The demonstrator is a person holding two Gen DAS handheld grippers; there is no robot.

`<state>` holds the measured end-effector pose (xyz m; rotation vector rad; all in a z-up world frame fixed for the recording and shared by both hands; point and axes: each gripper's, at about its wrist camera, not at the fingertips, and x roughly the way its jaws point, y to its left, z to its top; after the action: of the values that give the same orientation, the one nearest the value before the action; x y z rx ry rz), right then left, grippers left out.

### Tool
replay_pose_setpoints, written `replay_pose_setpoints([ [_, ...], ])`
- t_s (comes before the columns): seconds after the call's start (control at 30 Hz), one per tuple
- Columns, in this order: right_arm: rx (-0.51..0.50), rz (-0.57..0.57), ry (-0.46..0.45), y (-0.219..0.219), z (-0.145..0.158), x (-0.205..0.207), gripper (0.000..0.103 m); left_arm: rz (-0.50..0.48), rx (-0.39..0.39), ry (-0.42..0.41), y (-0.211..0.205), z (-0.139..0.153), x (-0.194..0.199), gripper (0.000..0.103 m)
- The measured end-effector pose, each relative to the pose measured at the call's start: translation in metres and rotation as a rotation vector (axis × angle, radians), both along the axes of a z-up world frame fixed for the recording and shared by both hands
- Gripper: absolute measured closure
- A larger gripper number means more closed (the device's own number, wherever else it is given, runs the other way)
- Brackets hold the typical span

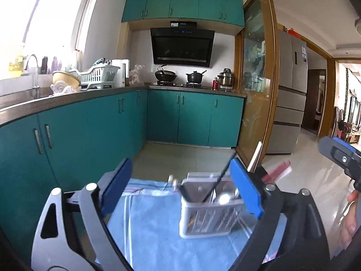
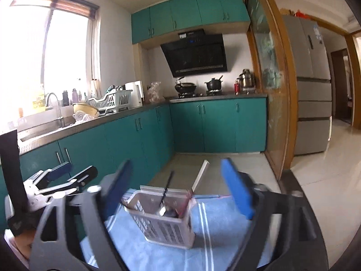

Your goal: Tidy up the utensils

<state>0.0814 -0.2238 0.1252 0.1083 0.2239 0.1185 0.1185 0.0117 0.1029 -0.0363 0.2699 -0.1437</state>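
Observation:
A white slotted utensil caddy stands on a blue towel. It holds a black-handled utensil, a white stick-like handle, a red piece and shiny spoon bowls. My left gripper is open, and the caddy sits just ahead between its blue pads. In the right wrist view the same caddy stands on the towel ahead of my open right gripper. Neither gripper holds anything. The left gripper also shows at the left edge there. A hand is at the right edge of the left wrist view.
Teal base cabinets run along the left and back under a dark counter. On the counter are a sink tap, a dish rack and a stove with a wok and a pot. A glass sliding door and a fridge stand at the right.

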Motion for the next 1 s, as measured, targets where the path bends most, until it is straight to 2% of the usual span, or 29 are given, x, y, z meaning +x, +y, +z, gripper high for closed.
replay_pose_setpoints([
  [0.07, 0.002, -0.03, 0.027, -0.004, -0.013, -0.015, 0.005, 0.007, 0.014, 0.013, 0.002, -0.01, -0.02, 0.009],
  [0.2, 0.027, -0.09, 0.079, -0.007, -0.044, -0.049, 0.003, 0.015, 0.009, 0.041, 0.006, -0.031, -0.056, 0.005],
  [0.33, -0.019, -0.164, 0.155, -0.001, -0.071, -0.073, 0.003, 0.018, 0.05, 0.083, 0.003, -0.05, -0.087, 0.004],
  [0.47, -0.09, -0.178, 0.209, 0.013, -0.09, -0.088, 0.003, 0.027, 0.083, 0.095, 0.002, -0.063, -0.111, 0.004],
  [0.7, -0.093, -0.16, 0.191, 0.029, -0.1, -0.122, 0.003, 0.007, 0.088, 0.085, 0.004, -0.07, -0.148, 0.004],
  [1.0, -0.102, -0.155, 0.156, 0.044, -0.094, -0.147, 0.003, 0.014, 0.085, 0.053, 0.011, -0.06, -0.173, 0.004],
])
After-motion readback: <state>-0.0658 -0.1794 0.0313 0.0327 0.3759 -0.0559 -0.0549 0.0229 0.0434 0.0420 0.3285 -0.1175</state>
